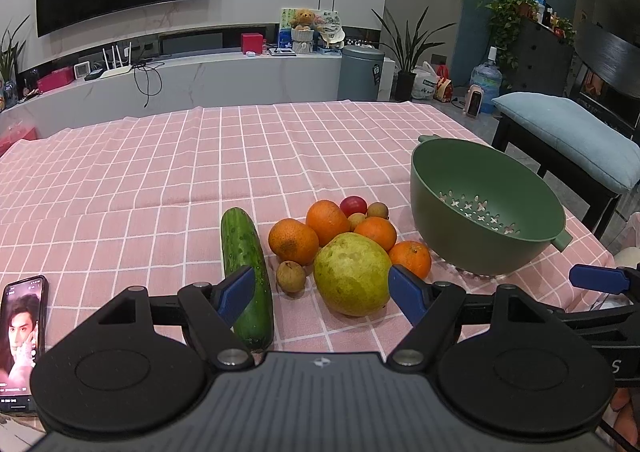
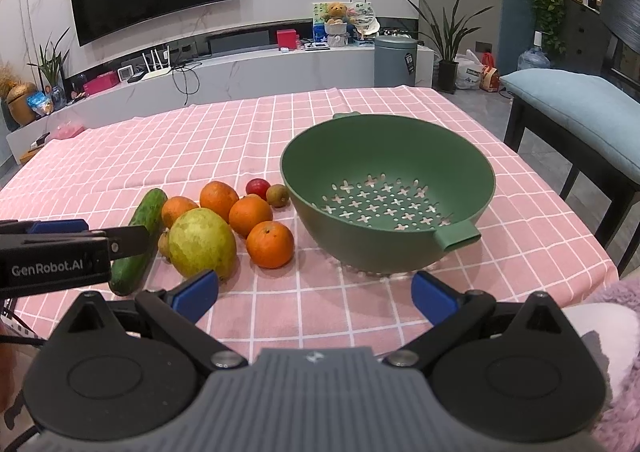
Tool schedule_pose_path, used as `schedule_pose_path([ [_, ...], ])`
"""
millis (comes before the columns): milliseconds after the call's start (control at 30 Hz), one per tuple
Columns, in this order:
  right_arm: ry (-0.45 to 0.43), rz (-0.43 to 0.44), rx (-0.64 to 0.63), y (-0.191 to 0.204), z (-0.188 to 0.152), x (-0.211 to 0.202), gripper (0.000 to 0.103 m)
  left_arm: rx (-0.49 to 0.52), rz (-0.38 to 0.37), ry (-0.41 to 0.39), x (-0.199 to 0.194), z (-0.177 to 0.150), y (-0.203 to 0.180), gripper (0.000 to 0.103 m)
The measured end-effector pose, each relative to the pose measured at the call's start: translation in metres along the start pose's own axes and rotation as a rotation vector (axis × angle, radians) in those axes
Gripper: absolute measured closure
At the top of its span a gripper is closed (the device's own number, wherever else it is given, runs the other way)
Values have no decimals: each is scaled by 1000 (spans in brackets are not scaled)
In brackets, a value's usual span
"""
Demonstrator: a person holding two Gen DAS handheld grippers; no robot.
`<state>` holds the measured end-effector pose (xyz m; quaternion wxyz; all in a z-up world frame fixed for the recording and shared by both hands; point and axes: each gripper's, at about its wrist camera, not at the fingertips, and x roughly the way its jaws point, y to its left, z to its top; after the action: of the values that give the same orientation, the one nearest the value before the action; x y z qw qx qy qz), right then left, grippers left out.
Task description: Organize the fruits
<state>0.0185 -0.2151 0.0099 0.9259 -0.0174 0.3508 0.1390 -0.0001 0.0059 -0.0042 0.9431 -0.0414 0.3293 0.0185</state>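
I see left gripper [image 1: 320, 292] fingers apart, empty | right gripper [image 2: 316, 292] apart, empty | cucumber [image 1: 246, 276] partly hidden by my left finger | fruit pile beside green colander [image 2: 388, 188] | pink checked tablecloth [image 2: 200, 140], living room behind

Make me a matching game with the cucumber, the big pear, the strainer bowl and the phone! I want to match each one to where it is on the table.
Things:
1. cucumber
2. pear
3. strainer bowl
4. phone

Places:
A. nothing inside it, to the right of the fruit pile
B. lying flat at the table's near left edge, screen lit
C. lying long on the left side of the fruit pile
D. at the front of the pile, between the left tool's open blue tips

Pairs: 1-C, 2-D, 3-A, 4-B
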Motion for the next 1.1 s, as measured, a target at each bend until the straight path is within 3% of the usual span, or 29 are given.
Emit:
schedule_pose_path([
  [1100, 1, -5, -19, 3, 0, 0, 4, 1, 1, 4, 0, 1, 1, 14],
])
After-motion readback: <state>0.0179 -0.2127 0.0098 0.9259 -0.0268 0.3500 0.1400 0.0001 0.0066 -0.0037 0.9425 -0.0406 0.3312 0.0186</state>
